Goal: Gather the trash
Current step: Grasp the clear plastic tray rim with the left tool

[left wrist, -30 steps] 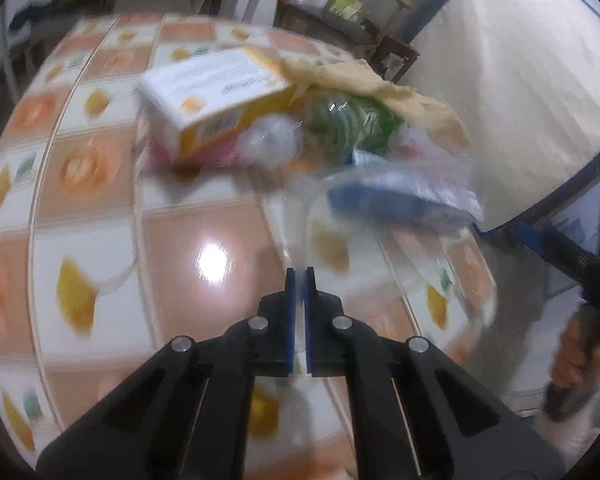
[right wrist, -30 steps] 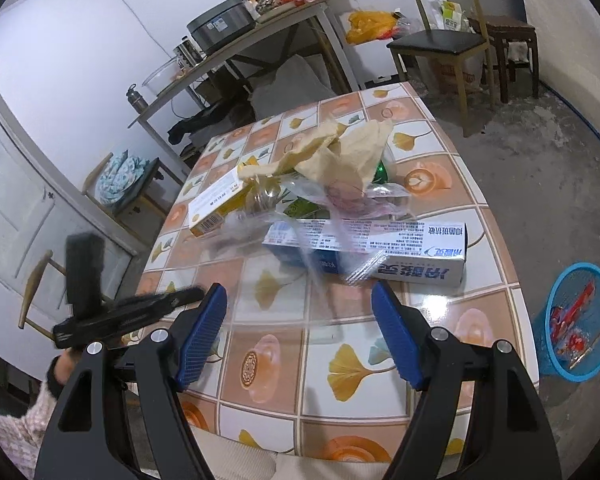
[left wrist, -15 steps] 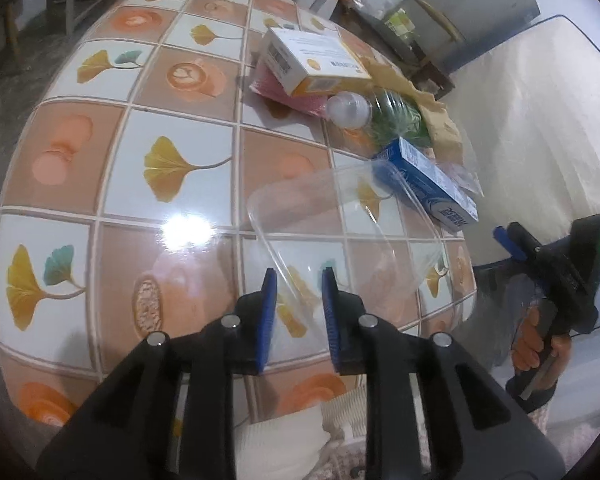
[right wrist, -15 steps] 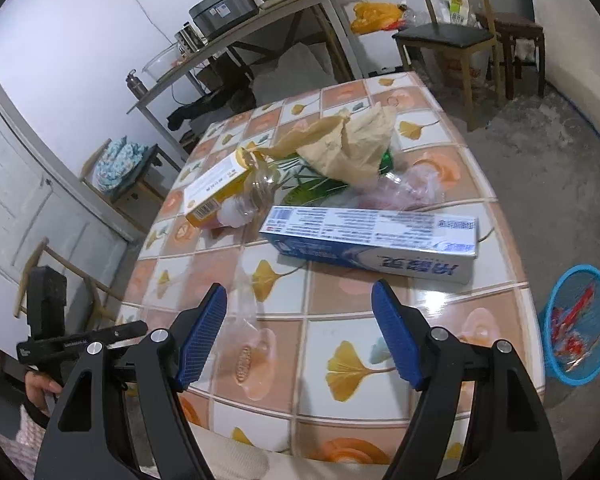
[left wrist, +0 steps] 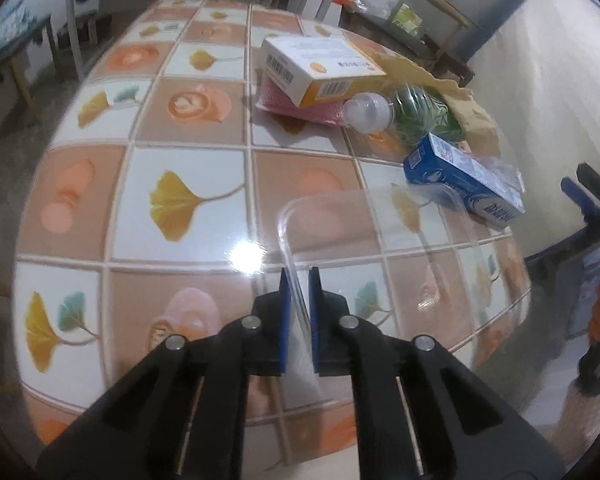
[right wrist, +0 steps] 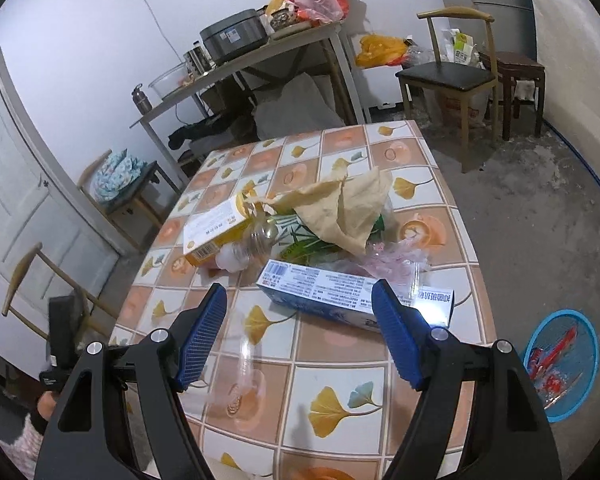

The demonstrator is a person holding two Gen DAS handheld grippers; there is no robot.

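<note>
A tiled tabletop [right wrist: 380, 376] patterned with ginkgo leaves carries a cluster of trash near its middle. The left hand-held gripper [left wrist: 299, 280] is clenched on the near edge of a clear plastic container [left wrist: 380, 240], whose thin wall runs between the two blue pads; the container lies on the tabletop, just in front of a blue-and-white carton [left wrist: 464, 184]. In the right wrist view this carton [right wrist: 356, 296] lies flat, long side across the view, with a crumpled clear wrapper [right wrist: 396, 258] at its far edge.

Behind the carton lies a plastic bottle [left wrist: 404, 114] on its side, white cap toward the camera, green inside. A yellow-and-white box [left wrist: 320, 68] rests on a pink packet [left wrist: 296, 108], beside the bottle. Crumpled brown paper [right wrist: 348, 208] covers the far part of the pile.

The right hand-held gripper [right wrist: 300, 334] hangs over the near tabletop with its blue pads spread wide and nothing between them. On the floor to the right of the tabletop stands a round blue basket [right wrist: 560, 364] with red scraps in it. A wooden chair [right wrist: 452, 76] stands against the far wall.
</note>
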